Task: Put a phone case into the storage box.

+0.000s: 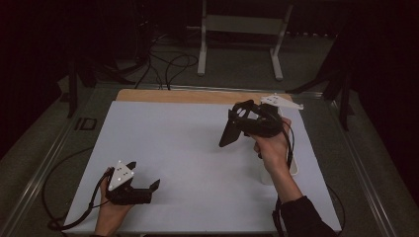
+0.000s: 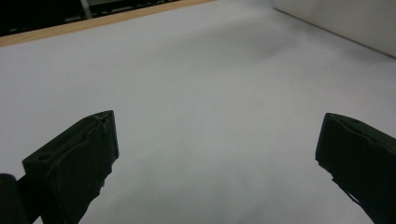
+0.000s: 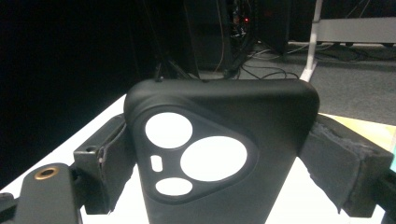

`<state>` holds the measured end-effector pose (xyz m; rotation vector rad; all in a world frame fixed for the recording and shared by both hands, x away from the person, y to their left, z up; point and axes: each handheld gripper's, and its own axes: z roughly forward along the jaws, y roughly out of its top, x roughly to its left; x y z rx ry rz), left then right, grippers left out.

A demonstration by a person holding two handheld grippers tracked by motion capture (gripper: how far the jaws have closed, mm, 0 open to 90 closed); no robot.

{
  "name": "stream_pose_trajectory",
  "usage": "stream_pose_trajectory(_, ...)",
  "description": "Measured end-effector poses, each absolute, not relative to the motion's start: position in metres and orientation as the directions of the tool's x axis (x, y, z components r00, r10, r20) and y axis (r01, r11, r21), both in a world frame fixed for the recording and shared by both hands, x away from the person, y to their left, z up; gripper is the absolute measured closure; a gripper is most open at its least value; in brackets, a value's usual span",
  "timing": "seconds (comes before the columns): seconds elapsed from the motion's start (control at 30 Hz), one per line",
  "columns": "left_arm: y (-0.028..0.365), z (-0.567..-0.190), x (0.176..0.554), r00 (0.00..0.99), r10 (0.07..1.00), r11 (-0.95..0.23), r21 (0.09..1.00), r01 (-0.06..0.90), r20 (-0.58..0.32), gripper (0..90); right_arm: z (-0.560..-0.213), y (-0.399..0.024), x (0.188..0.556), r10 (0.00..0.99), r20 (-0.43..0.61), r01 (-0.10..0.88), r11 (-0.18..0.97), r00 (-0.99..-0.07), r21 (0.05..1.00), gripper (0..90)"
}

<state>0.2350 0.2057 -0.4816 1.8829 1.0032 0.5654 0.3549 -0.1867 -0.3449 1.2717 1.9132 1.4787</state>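
Phone case (image 3: pixel 219 154), black with 4 camera cutouts, sits pinched between the right gripper (image 1: pixel 232 129) jaws, seemingly above the white table (image 1: pixel 197 148). Left gripper (image 1: pixel 146 175) rests low with jaws spread, holding nothing.

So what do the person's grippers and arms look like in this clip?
Both are black handheld units. The left gripper and the right gripper each carry a grey three-cornered plate with pale dots and trail a black cable. Their jaws wear worn black padding. A dark sleeve covers the right forearm.

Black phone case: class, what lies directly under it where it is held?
Under the black rubbery phone case, held off the surface by the right gripper, bare white table sheet shows; nothing else there.
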Motion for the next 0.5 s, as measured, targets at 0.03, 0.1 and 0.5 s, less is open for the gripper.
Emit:
stream_pose_trajectory(0.03,0.206,-0.481,0.235,0.566,0.824,-0.265,0.872,0.412,-0.017,0.0,-0.345,-0.188,0.355,0.842,0.206,0.41,0.019,-0.499,0.912,15.0)
stream_pose_trajectory(0.1,0.206,-0.481,0.235,0.566,0.824,-0.264,0.872,0.412,-0.018,0.0,-0.344,-0.189,0.356,0.843,0.204,0.409,0.021,-0.497,0.912,15.0)
stream_pose_trajectory(0.5,0.207,-0.481,0.235,0.563,0.826,-0.267,0.872,0.409,-0.011,0.0,-0.34,-0.198,0.362,0.854,0.212,0.411,0.003,-0.476,0.912,14.9)
